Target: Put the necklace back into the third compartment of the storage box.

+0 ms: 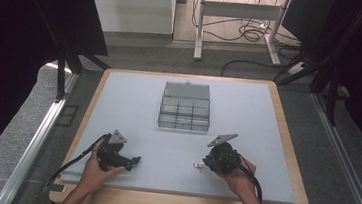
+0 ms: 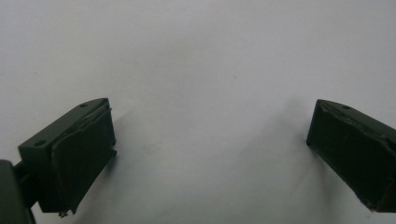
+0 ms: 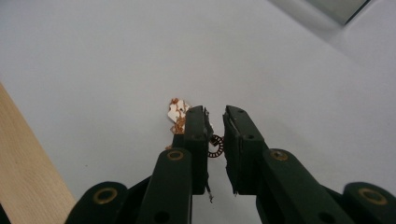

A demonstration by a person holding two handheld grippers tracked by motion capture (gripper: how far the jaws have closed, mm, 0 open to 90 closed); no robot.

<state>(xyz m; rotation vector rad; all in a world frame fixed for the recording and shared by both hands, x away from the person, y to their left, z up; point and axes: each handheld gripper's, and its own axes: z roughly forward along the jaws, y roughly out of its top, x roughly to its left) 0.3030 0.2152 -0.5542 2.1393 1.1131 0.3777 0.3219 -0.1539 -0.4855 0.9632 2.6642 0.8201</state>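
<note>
Two grippers sit on the near side of the compartment box (image 1: 185, 107): we judge the right gripper (image 3: 215, 122), jaws nearly together around a small toothed ring (image 3: 215, 146) beside copper-toned bits (image 3: 176, 112), is picking, while the left gripper (image 2: 210, 135) waits, jaws spread wide, over bare mat (image 2: 201, 56).

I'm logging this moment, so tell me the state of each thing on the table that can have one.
Clear plastic compartment box: lid open, tilted back.
Left gripper: jaws wide apart, empty.
Right gripper: jaws nearly closed around a small toothed ring.
Small coppery jewellery pieces: loose on the mat.
</note>
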